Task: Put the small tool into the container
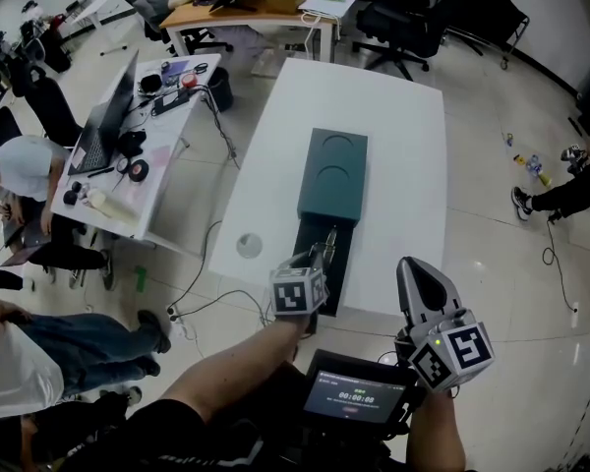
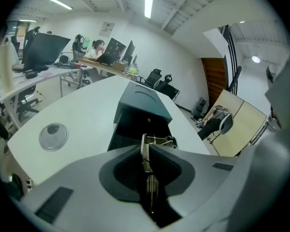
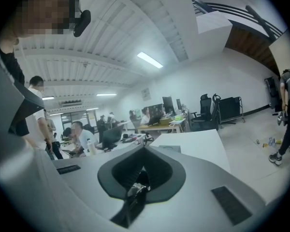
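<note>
A dark teal container (image 1: 332,170) stands lengthwise on the white table (image 1: 393,136), its black drawer (image 1: 336,262) pulled out toward me. My left gripper (image 1: 320,256) hovers over the open drawer, shut on a small metal tool (image 1: 328,240). In the left gripper view the tool (image 2: 145,151) sticks out between the closed jaws of the left gripper (image 2: 147,146), with the container (image 2: 142,103) right ahead. My right gripper (image 1: 420,281) is held off the table's near right corner, tilted upward. The right gripper view has the right gripper (image 3: 143,151) with jaws together, holding nothing.
A clear round disc (image 1: 249,245) lies on the table left of the drawer. A small screen (image 1: 354,398) sits near my body. A cluttered desk (image 1: 128,150) with a laptop and people stands to the left, office chairs (image 1: 403,18) beyond the table.
</note>
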### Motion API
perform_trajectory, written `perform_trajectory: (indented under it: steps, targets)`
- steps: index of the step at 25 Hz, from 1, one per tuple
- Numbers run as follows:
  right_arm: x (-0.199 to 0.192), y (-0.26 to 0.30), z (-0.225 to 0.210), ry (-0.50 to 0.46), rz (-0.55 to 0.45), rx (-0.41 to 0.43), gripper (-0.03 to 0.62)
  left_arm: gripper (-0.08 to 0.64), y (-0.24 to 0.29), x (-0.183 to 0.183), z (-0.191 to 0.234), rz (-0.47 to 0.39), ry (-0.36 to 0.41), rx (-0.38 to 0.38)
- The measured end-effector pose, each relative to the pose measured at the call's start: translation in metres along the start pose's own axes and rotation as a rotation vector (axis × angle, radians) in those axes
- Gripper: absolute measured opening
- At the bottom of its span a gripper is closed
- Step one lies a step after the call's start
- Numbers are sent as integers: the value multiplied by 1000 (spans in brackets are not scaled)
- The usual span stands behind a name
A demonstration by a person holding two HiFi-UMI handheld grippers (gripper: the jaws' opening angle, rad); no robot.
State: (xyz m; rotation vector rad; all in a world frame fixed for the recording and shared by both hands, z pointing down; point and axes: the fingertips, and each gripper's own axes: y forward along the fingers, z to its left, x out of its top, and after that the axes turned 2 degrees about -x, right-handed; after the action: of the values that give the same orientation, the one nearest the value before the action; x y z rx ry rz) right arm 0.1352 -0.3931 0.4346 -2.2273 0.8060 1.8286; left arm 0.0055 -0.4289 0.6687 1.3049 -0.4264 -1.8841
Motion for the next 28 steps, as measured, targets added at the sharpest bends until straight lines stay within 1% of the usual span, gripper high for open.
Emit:
perform_trajectory:
  steps: [3, 5, 11, 14, 17, 20, 28]
  targets:
    - [1, -2, 0, 0, -1, -1, 17, 79, -1, 0, 2, -15, -66, -11]
    - [2, -3, 0, 1, 1, -2, 17, 77, 0, 1, 3, -18, -87, -14]
    - [4, -5, 2, 2, -2, 5, 17, 78, -6, 3, 3, -21, -60, 14]
    - [4, -7, 6, 2, -5, 11, 17, 78, -12, 4, 3, -18, -35, 32]
    - [7, -9, 8, 2, -12, 14, 17, 78, -18, 9, 3, -25, 12, 64]
    - [9, -12, 10, 3, -17, 18, 17, 78, -20, 5, 9, -2, 55, 94]
    - [8, -14, 14, 14, -17, 30, 17, 78, -21, 3, 16, 22, 74, 117]
